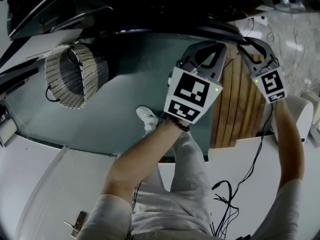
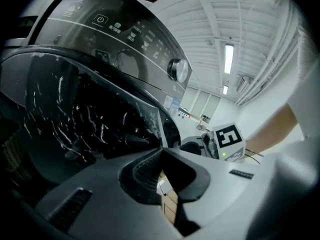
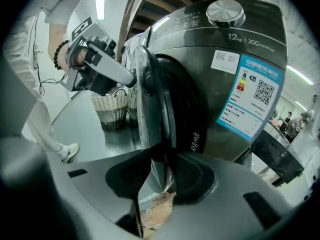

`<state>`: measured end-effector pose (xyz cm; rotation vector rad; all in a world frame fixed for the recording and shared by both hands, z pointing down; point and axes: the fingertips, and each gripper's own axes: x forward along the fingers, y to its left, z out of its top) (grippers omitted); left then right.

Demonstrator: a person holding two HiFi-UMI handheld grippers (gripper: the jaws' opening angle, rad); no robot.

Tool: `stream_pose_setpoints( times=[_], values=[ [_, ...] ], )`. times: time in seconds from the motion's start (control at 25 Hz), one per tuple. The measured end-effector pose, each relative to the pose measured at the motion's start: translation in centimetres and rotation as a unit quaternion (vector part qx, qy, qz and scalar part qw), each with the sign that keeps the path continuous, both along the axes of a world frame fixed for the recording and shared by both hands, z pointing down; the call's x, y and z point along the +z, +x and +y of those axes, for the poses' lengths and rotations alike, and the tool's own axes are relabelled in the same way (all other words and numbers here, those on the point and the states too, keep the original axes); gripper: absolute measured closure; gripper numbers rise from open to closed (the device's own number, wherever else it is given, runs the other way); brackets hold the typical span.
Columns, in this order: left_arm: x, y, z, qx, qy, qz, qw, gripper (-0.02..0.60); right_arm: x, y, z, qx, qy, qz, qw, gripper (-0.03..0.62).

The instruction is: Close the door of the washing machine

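The door is not shut yet. In my right gripper view it stands edge-on, swung well out from the front of the machine, with dark space between its rim and the drum opening. My right claw is clenched on the door's lower rim: the glass bulge and the dark rim run straight down between the two ribbed pads and seem to touch both. My left claw is released, its jaws apart with only floor showing through the gap. The door's edge comes just to its mouth, and the right gripper view shows its tip meeting the rim higher up, on the side away from the machine. Whether it presses there or merely touches I cannot tell. The left gripper view looks across the curved glass toward the panel and dial at the machine's top. A basket sits on the floor beyond the door, out from the machine's front, and I judge it clear of the swing. I reckon both claws are placed and the closing itself is barely begun. What is left is the whole swing back against the machine's front, a push until the latch catches, and freeing my right claw from the rim before it gets nipped.
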<state>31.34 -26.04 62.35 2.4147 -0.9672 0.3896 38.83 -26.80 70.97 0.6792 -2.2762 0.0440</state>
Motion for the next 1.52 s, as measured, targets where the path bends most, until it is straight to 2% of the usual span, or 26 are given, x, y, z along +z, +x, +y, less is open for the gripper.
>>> stream_pose_setpoints(
  times=[0.56, 0.84, 1.52],
  values=[
    [0.0, 0.2, -3.5, -0.034, 0.002, 0.0, 0.9994, 0.578, 0.1, 0.2, -4.4, 0.005, 0.011, 0.011, 1.0, 0.457],
    [0.1, 0.3, -4.0, -0.05, -0.006, -0.001, 0.9987, 0.58, 0.0, 0.2, -4.9, 0.007, 0.011, 0.012, 1.0, 0.454],
    [0.2, 0.3, -4.5, -0.042, -0.014, 0.006, 0.999, 0.583, 0.0, 0.4, -5.6, 0.044, -0.014, 0.004, 0.999, 0.441]
  ],
)
